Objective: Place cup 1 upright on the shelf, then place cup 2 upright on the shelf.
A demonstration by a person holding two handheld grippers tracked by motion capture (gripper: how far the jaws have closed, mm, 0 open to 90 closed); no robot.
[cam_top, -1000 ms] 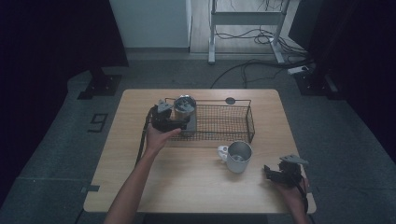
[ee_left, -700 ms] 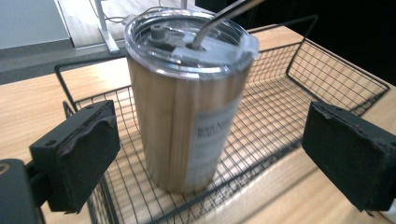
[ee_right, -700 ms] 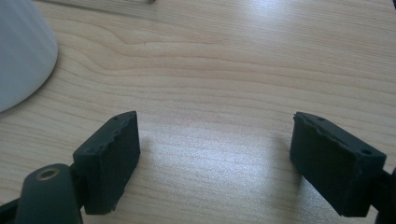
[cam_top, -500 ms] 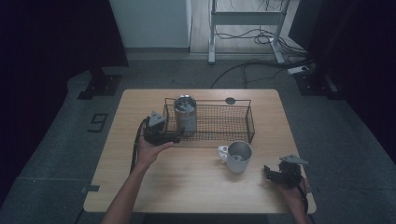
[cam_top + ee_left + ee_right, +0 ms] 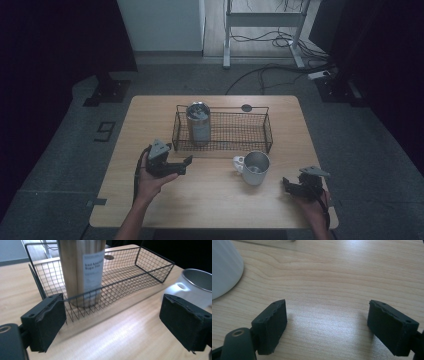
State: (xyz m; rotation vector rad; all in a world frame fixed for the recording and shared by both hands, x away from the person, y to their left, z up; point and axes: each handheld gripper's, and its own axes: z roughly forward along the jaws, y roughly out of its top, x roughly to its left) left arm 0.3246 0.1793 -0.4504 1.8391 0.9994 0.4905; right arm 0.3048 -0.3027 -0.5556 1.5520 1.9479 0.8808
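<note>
Seemingly between placements, the left gripper (image 5: 185,166) stood half open with nothing between its jaws, which had just been closing. The steel tumbler (image 5: 82,270) stood just ahead of it, upright in the wire basket (image 5: 250,131). The next move, I judged, was gripping the mug (image 5: 255,167) to its right. The right gripper (image 5: 289,184) gaped wide over bare wood. The left gripper view showed the tumbler's printed label (image 5: 93,267), which the high view left a pale blur.

The left claw (image 5: 113,322), jaws apart and empty, faces a steel tumbler (image 5: 82,267) standing in the wire basket (image 5: 140,272).
</note>
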